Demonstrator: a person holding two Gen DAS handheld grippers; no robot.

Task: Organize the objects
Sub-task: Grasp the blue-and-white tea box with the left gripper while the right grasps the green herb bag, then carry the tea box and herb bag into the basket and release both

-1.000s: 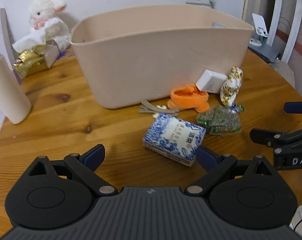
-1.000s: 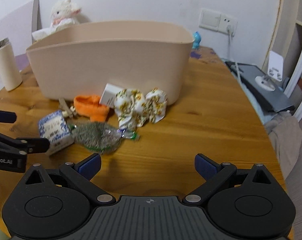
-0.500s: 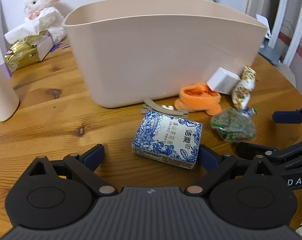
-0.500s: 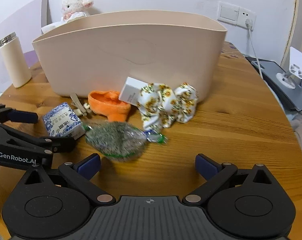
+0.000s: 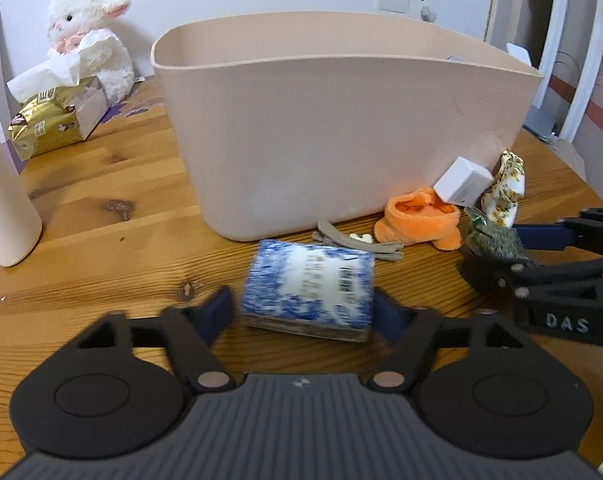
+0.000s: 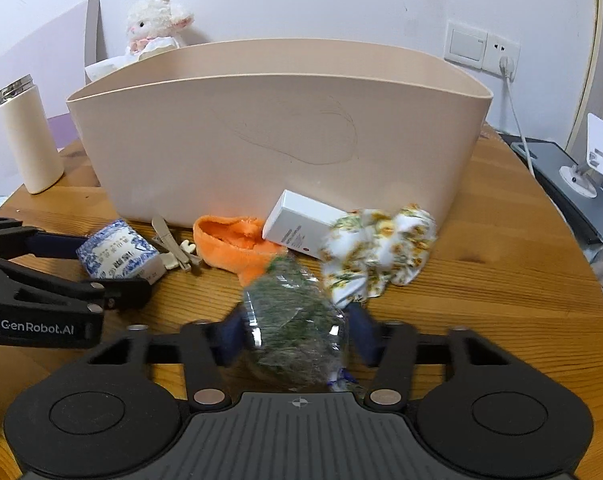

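1. left gripper [image 5: 303,310], bottom centre of the left view, has its jaws narrowed around a blue-and-white packet [image 5: 307,289]; whether the pads press it i cannot tell.
2. right gripper [image 6: 297,334], bottom centre of the right view, brackets a clear bag [image 6: 295,326] of green bits between its pads; firm grip unclear.
3. a beige bin [image 6: 277,136] fills mid-frame on the wooden table [image 6: 493,272].
4. in front of the bin lie an orange cloth [image 6: 233,246], a white box [image 6: 301,226] and a floral cloth [image 6: 379,250].
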